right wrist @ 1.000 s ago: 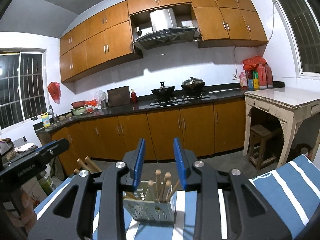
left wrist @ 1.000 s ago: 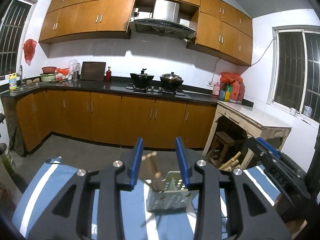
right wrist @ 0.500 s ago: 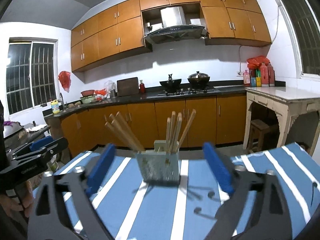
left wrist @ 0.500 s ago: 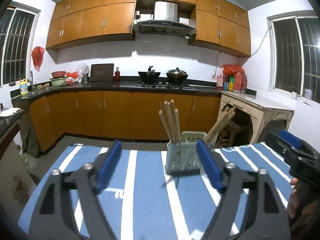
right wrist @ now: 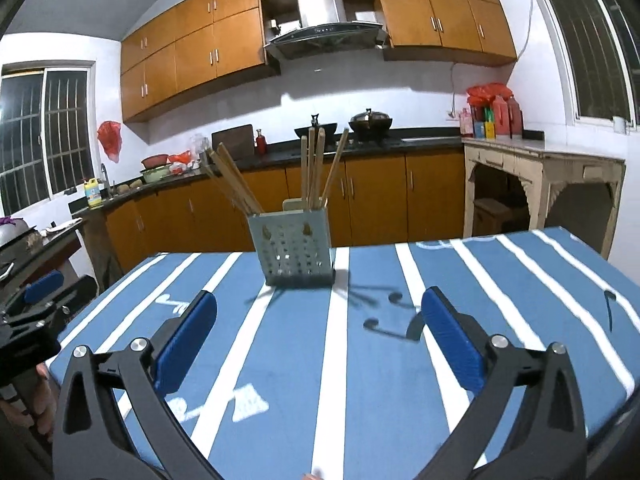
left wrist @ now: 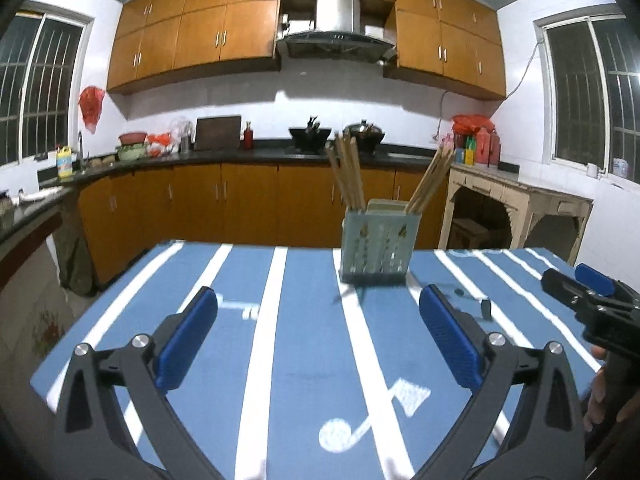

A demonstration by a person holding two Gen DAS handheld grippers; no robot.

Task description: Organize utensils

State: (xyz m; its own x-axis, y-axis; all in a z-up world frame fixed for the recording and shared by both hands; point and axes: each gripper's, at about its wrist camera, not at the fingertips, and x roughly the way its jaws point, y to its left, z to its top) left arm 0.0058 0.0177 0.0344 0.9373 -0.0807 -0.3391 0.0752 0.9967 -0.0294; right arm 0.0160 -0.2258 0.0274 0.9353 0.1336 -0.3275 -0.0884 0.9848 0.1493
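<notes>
Both grippers empty, low over the near table edge.

Left gripper [left wrist: 318, 330]: jaws opening, wide apart, blue pads [left wrist: 186, 336] clear of everything; only striped cloth [left wrist: 304, 360] between them. Right gripper [right wrist: 320, 330]: same, jaws opening, nothing between the pads [right wrist: 452, 338]. In the left view the right gripper shows at the right edge; in the right view the left one shows at the left edge. They stand side by side, well apart.

Mid-table: holder [right wrist: 294, 248], a perforated pale box, upright on the cloth, well beyond both sets of fingertips. Chopsticks [right wrist: 314, 168] stand in it in two bunches: one leaning out to the left as the right view has it, one near upright toward the right. Whether these sit in separate compartments I cannot tell. A flat pale piece rises behind them; unclear what it is.

No loose utensils visible on the cloth. Dark marks near the holder look like printed music notes and shadows.

Judgement: the organizing looks done or nearly so; the step in hand reads as release and clear-away. To do it well: keep jaws wide, keep the fingertips off the leaning sticks, since a nudge could tip the light holder. Check both views for strays at the table's far side, hidden behind the holder.

Far: counter [left wrist: 224, 156], stove with pots, cabinets. Not involved.
</notes>
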